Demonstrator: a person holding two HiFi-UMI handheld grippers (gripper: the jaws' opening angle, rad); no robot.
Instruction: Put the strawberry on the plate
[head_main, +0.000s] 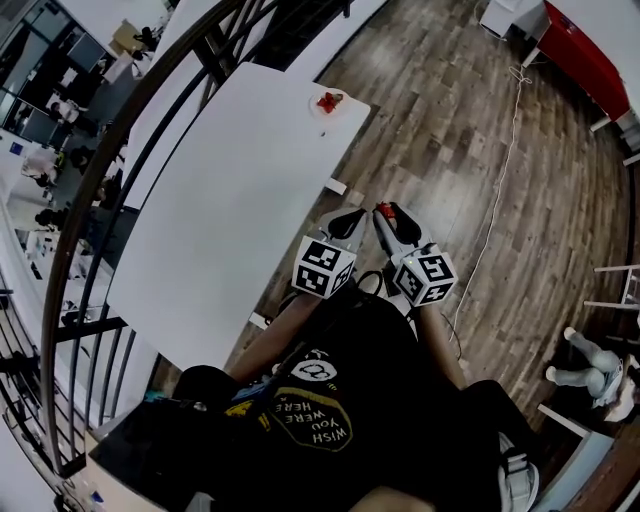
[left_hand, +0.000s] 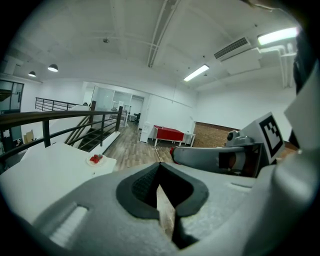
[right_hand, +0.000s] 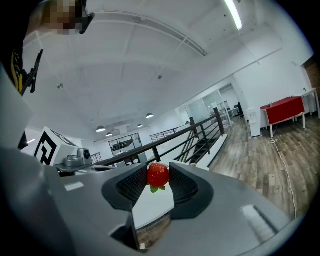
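Note:
At the far corner of the white table (head_main: 230, 200) sits a small white plate (head_main: 319, 111) with red strawberry pieces (head_main: 329, 101) on it. The left gripper view shows the same plate (left_hand: 89, 162) far off. Both grippers hang close to the person's body, off the table's near edge and over the floor. My right gripper (head_main: 386, 211) is shut on a red strawberry (right_hand: 158, 174), leaves pointing down, held between the jaw tips (right_hand: 158, 176). Beside it, my left gripper (head_main: 353, 217) is shut with nothing in it, its jaws meeting at the tip (left_hand: 159, 165).
A dark stair railing (head_main: 120, 150) runs along the table's far side. A red desk (head_main: 585, 55) stands at the back right and a white cable (head_main: 505, 170) trails over the wooden floor. A white figure (head_main: 590, 365) lies at the right.

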